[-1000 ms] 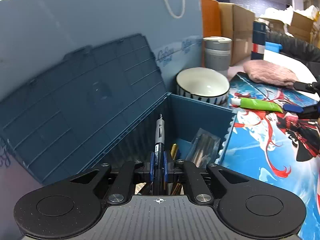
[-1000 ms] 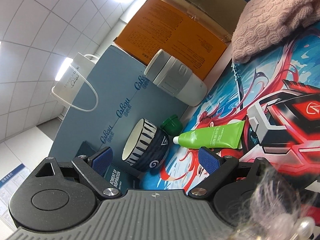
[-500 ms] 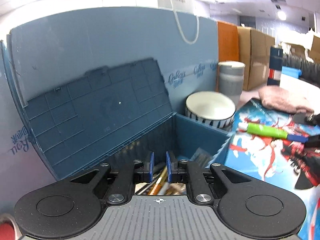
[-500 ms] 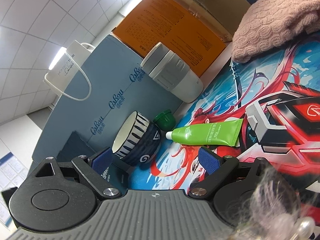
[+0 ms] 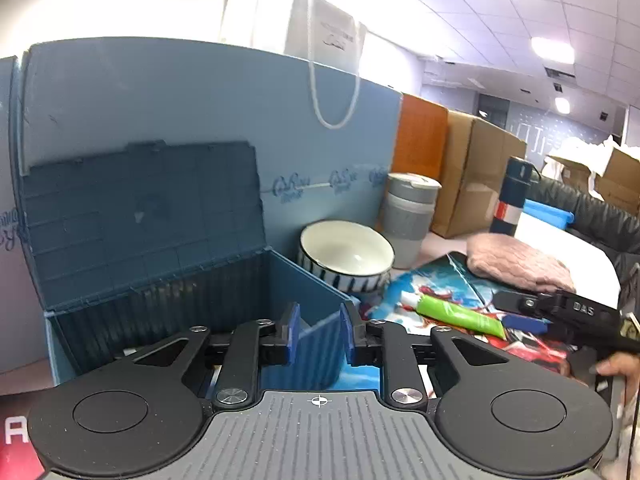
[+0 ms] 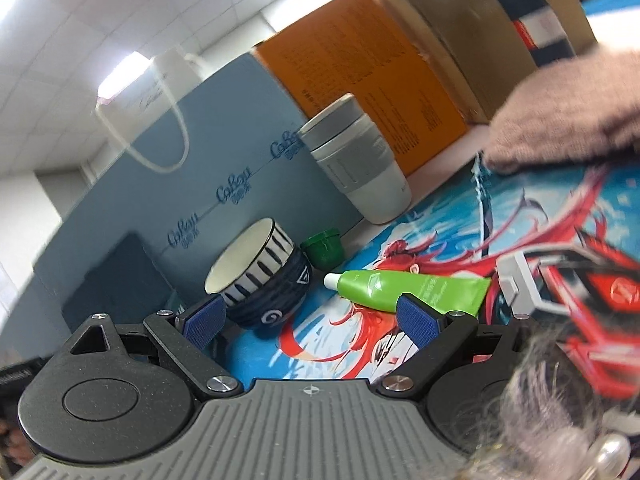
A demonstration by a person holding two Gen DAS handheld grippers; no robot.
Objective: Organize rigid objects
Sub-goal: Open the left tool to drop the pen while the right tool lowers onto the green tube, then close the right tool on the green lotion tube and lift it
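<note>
Above the blue box [image 5: 280,280], left gripper [image 5: 318,334] level, empty.

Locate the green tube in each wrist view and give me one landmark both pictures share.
Left wrist view: the green tube lies right of centre on the printed mat, white cap toward the striped bowl.
Right wrist view: the green tube lies near the centre, just beyond the right gripper, cap pointing left.
Shared landmark: the striped bowl, beside the tube's cap end in both.
</note>
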